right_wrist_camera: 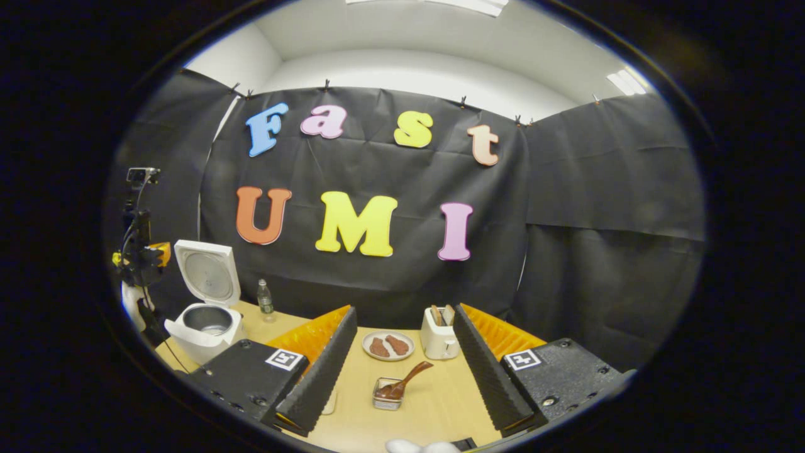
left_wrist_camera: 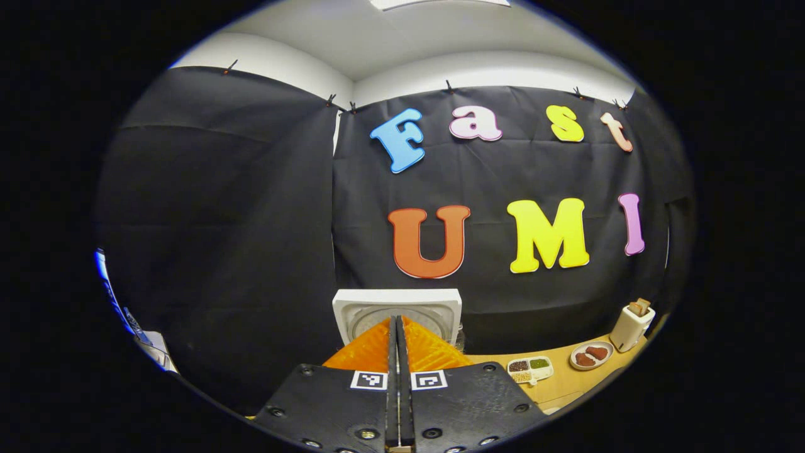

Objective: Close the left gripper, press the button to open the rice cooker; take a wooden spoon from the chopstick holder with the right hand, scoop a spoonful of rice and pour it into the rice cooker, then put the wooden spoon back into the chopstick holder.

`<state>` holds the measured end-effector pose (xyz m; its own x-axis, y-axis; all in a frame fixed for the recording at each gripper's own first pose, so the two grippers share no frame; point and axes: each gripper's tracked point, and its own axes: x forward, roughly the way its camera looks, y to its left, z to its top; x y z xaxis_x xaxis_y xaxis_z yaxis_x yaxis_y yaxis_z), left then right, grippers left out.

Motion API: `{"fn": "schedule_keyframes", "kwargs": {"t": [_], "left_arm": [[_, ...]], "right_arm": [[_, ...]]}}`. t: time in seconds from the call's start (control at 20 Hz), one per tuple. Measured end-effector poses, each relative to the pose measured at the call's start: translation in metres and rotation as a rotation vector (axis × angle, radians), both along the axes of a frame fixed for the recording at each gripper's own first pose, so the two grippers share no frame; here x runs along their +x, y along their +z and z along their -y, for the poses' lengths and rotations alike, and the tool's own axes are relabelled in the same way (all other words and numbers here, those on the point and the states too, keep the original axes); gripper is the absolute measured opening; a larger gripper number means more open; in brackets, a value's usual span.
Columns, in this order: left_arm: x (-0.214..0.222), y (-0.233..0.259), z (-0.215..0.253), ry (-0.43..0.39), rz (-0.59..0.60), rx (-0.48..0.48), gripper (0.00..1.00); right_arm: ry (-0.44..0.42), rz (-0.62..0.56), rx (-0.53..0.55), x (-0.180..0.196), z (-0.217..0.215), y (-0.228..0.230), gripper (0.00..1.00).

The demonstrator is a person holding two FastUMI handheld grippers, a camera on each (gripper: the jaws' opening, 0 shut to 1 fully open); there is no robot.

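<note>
Right gripper view: rice cooker (right_wrist_camera: 204, 324) lid up, right gripper (right_wrist_camera: 402, 358) fingers apart, empty. Left gripper (left_wrist_camera: 399, 340) fingers together. Risk: wooden spoon (right_wrist_camera: 402, 382) lies tilted, may slip when pinched.

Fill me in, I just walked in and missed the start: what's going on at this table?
A person is working with two handheld grippers. The rice cooker already stands open, lid up, on the table. The left gripper has its fingers shut on nothing, in front of the raised lid. The right gripper is open and empty, facing a small metal container with a wooden spoon resting in it. No scooping yet.
</note>
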<state>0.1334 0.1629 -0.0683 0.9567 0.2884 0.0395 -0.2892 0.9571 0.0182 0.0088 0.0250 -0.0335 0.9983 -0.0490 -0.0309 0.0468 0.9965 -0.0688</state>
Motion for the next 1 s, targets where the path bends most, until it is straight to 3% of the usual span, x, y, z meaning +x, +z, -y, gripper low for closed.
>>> {"fn": "schedule_keyframes", "kwargs": {"t": [0.45, 0.6, 0.65, 0.75, 1.0], "left_arm": [[-0.015, 0.001, 0.021, -0.052, -0.039, -0.008, 0.02], [-0.022, 0.008, 0.042, -0.136, -0.028, -0.031, 0.57], [-0.027, 0.011, 0.040, -0.127, -0.019, -0.027, 0.75], [-0.034, 0.018, 0.046, -0.133, -0.002, -0.022, 0.96], [-0.062, 0.039, 0.067, -0.194, 0.026, -0.034, 0.97]], "right_arm": [[-0.009, 0.008, 0.002, 0.000, 0.005, 0.004, 1.00], [-0.015, 0.012, 0.005, 0.002, 0.008, 0.003, 1.00], [-0.017, 0.016, 0.006, 0.004, 0.009, 0.003, 1.00], [-0.021, 0.015, 0.012, 0.005, 0.010, 0.000, 1.00], [-0.025, 0.003, 0.042, 0.015, 0.013, -0.016, 1.00]]}}
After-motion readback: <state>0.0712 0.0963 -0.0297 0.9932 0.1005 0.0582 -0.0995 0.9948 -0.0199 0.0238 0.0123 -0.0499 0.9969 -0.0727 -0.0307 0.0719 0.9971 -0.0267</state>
